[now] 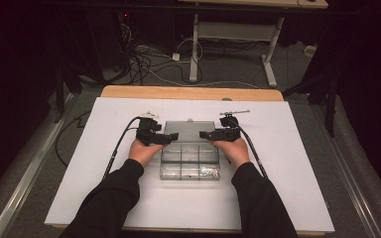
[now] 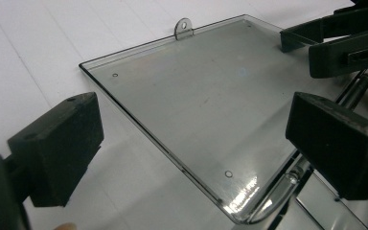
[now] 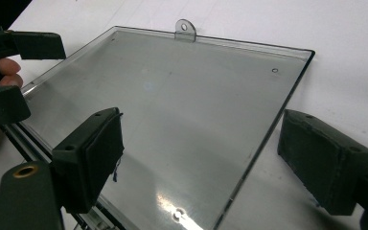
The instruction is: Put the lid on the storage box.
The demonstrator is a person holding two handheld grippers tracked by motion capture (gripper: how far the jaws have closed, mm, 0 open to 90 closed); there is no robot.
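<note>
While the clear box sits on the white counter with its lid flipped open and lying flat, the left hand-held gripper and right hand-held gripper hang wide open over the lid's side edges, holding nothing.

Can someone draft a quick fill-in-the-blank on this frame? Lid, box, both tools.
1. The clear box's lid lies folded ____ on the white table cover.
2. The left tool and the right tool both have their jaws ____, one jaw on each side of a lid edge.
3. The small tab on the lid's far edge has a round ____ through it.
4. In the high view, small shiny parts sit in the box's near-____ compartment.

Missing words: open; open; hole; right
</note>
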